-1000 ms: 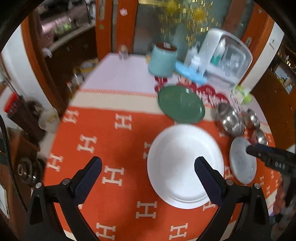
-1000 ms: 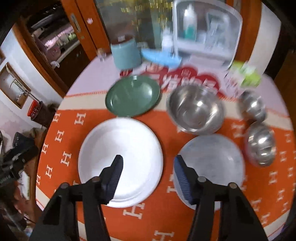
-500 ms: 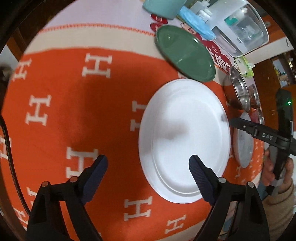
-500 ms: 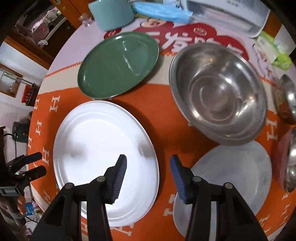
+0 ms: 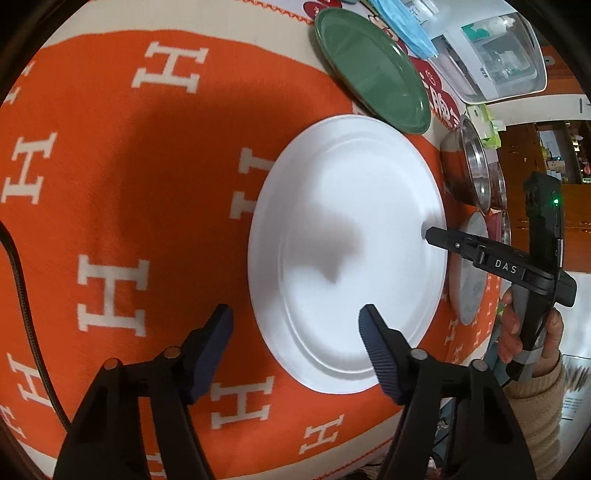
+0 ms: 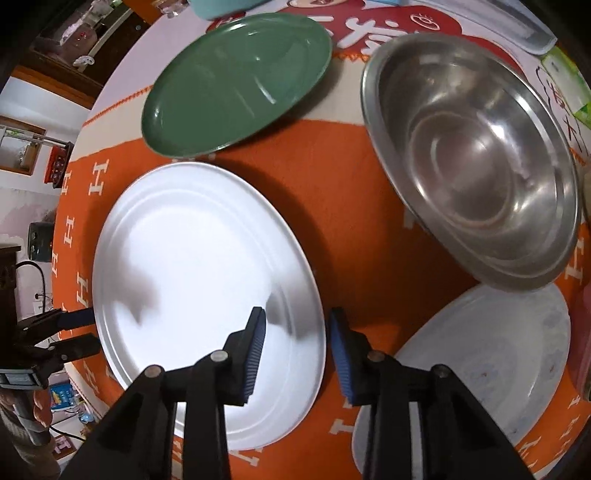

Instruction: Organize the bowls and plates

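Observation:
A large white plate [image 5: 351,236] lies flat on the orange cloth; it also shows in the right wrist view [image 6: 199,266]. My left gripper [image 5: 295,325] is open, its fingers straddling the plate's near left rim. My right gripper [image 6: 297,325] is open, its fingers straddling the plate's right rim; it also shows in the left wrist view [image 5: 430,233]. A green plate [image 6: 236,81] lies beyond the white one. A large steel bowl [image 6: 476,155] and a grey plate [image 6: 480,362] sit to the right.
The orange cloth with white H marks [image 5: 110,147] covers a round table. Smaller steel bowls [image 5: 496,184], a white plastic container [image 5: 491,55] and a teal canister [image 6: 221,5] stand at the far side. The table edge is near below the left gripper.
Both grippers have come down and closer to the white plate. The right gripper's fingers now straddle its right rim, the left gripper's its left rim. No dish has moved.

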### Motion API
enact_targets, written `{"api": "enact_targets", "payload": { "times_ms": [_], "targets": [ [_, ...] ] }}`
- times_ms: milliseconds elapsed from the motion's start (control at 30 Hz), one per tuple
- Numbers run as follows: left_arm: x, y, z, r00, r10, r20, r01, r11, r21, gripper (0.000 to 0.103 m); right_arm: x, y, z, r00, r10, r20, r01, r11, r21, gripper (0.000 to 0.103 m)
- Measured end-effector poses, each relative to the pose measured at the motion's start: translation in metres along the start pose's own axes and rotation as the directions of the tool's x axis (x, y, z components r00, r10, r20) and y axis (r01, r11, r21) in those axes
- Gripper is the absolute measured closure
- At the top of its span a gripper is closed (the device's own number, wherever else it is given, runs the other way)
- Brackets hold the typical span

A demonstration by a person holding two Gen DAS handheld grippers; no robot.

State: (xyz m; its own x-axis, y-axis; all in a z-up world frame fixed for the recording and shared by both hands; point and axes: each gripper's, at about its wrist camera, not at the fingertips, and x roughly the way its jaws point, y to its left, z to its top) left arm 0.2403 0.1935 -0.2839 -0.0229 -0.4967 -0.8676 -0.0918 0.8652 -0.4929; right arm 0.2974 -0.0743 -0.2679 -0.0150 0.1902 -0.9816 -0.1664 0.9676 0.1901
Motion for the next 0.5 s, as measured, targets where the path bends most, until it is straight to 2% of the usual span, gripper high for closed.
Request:
{"api": "enact_targets", "payload": {
  "times_ms": [67, 133, 200, 367, 500],
  "targets": [
    [0.005, 0.0, 0.0, 1.0, -0.013, -0.015, 0.013, 1.0, -0.007, 0.051, 0.001, 0.0, 0.0, 1.0, -0.004, -0.004, 0.004, 1.0, 0.0, 0.074],
    [0.01, 0.0, -0.002, 0.999, -0.02, -0.032, 0.019, 1.0, -0.006, 0.057, 0.001, 0.001, 0.001, 1.0, -0.014, -0.005, 0.014, 1.0, -0.007, 0.079],
    [0.008, 0.0, -0.002, 1.0, -0.001, -0.02, 0.001, 1.0, 0.003, 0.06, 0.001, -0.001, 0.0, 1.0, -0.013, -0.006, 0.013, 1.0, 0.0, 0.08],
    [0.004, 0.006, -0.004, 0.999, 0.043, -0.008, -0.043, 0.999, -0.013, 0.081, -0.005, -0.006, -0.005, 1.0, -0.005, 0.006, 0.005, 1.0, 0.016, 0.081],
    [-0.008, 0.005, -0.007, 0.999, 0.047, 0.023, -0.047, 0.999, -0.012, 0.081, -0.014, -0.005, -0.009, 1.0, 0.009, 0.024, -0.009, 1.0, 0.022, 0.081]
  ]
}}
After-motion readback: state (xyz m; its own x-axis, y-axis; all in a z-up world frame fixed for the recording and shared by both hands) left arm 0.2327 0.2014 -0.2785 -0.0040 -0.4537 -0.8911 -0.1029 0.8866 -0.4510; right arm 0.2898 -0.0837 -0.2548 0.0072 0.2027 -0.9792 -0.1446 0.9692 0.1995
